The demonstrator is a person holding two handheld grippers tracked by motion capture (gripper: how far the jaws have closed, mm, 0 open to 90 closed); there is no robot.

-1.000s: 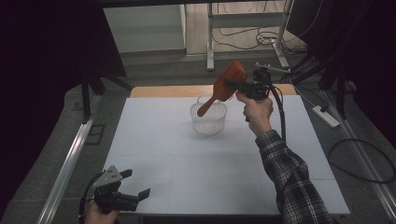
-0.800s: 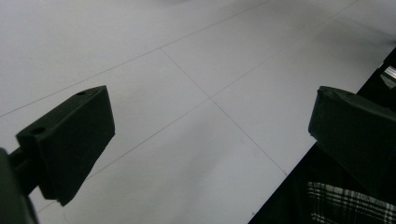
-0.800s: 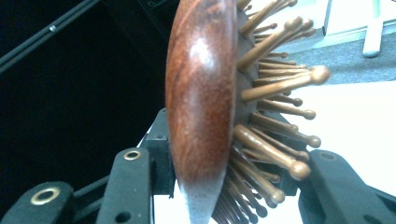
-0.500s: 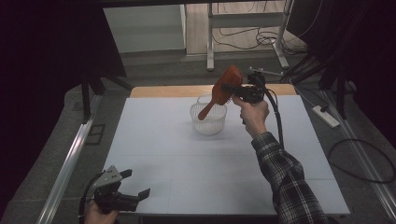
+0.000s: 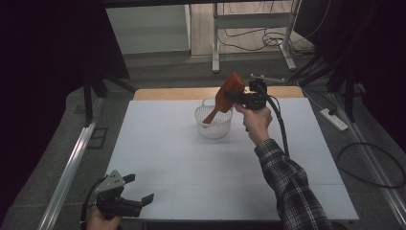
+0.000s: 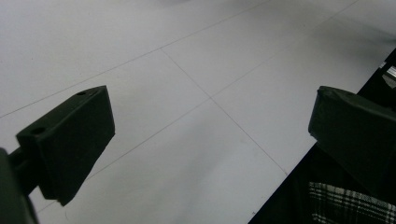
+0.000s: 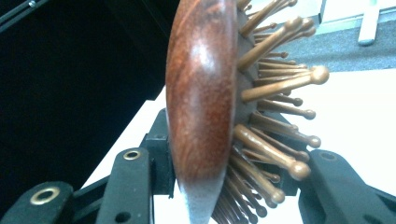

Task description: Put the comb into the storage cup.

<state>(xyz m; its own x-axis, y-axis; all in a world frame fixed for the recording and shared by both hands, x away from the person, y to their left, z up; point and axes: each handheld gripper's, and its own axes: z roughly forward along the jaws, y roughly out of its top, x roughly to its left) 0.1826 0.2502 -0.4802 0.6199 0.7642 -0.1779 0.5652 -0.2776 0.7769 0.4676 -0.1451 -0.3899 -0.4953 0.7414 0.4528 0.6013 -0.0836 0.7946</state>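
Left hand-held gripper [image 5: 136, 200] sits low at the near-left corner of the white worktop [image 5: 158, 158], jaws spread wide, nothing between them; left gripper view has bare white surface between the two black jaws. Mid-worktop, toward the far edge: white ribbed basket [image 5: 213, 122], upright. Wooden hairbrush [image 5: 225, 96] is tilted above it, handle end pointing down into the basket opening, head up and to the right. Right hand-held gripper [image 5: 238, 97] is clamped on the brush head, held just right of the basket. Right gripper view: the brush's red-brown back and wooden pins sit pinched between the jaws.
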